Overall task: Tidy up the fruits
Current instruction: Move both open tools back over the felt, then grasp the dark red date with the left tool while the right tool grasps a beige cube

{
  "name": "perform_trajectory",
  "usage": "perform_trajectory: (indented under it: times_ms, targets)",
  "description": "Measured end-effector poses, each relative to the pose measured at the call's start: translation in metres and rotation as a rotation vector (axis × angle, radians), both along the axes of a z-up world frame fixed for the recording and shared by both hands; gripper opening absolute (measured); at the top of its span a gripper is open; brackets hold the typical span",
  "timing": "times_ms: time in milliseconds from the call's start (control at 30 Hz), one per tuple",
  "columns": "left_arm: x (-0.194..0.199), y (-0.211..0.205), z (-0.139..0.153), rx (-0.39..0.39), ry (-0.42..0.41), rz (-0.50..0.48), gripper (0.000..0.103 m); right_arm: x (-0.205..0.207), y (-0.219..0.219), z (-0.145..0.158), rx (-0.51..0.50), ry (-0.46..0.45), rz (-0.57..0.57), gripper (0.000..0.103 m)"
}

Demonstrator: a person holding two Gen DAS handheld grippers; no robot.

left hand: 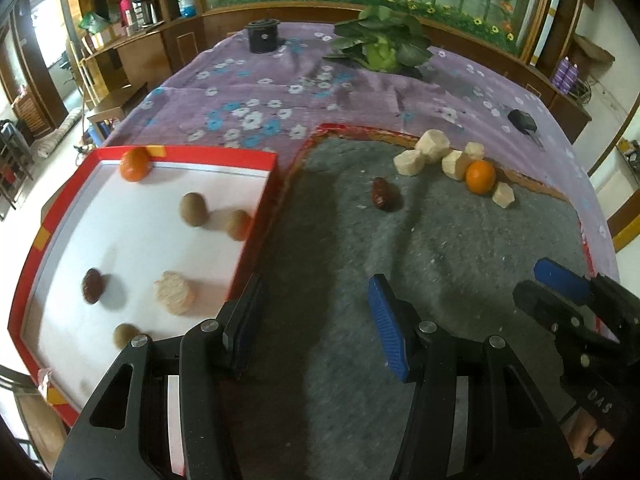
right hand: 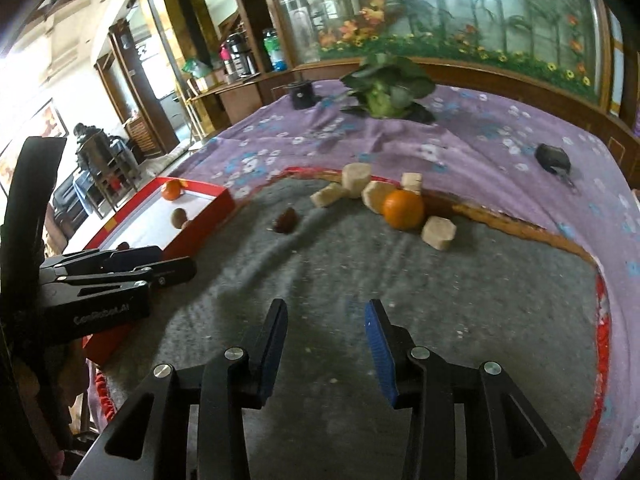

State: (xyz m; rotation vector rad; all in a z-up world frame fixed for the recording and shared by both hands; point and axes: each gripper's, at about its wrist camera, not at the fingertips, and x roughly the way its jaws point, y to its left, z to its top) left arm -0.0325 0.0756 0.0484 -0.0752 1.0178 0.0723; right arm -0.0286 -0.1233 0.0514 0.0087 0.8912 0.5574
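A red-rimmed white tray [left hand: 256,208] at the left holds an orange [left hand: 135,164], two brown kiwis [left hand: 193,209], a dark date [left hand: 92,285], a pale fruit chunk [left hand: 174,292] and another brown fruit [left hand: 125,334]. On the grey mat [left hand: 440,260] lie a date [left hand: 383,194], an orange [left hand: 480,177] and several pale chunks [left hand: 430,146]. My left gripper [left hand: 314,320] is open and empty over the mat beside the tray. My right gripper [right hand: 326,340] is open and empty over the mat, well short of the orange [right hand: 403,209] and date [right hand: 286,220].
A purple flowered cloth [left hand: 260,96] covers the table. A leafy green vegetable [left hand: 382,46], a black pot [left hand: 262,36] and a black key fob [left hand: 522,120] lie at the far side. Wooden cabinets stand behind.
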Motion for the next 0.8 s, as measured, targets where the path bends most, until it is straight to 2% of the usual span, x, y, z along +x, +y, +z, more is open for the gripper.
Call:
perform_trajectory:
  times_ms: [367,600,667,800]
  targets:
    - [0.031,-0.018,-0.009,0.018,0.03,-0.016,0.053,0.01,-0.017,-0.007,-0.002,0.015,-0.018,0.04]
    - [0.055,-0.024,-0.019,-0.017,0.073,-0.044,0.053,0.02,-0.033,-0.008,0.014,0.021,-0.047,0.045]
    - [0.064,-0.021,-0.021,-0.04,0.084,-0.038,0.07,0.023,-0.037,-0.009,0.02,0.025,-0.054,0.046]
    - [0.077,-0.015,-0.025,-0.05,0.093,-0.005,0.071,0.026,-0.041,-0.011,0.022,0.032,-0.053,0.046]
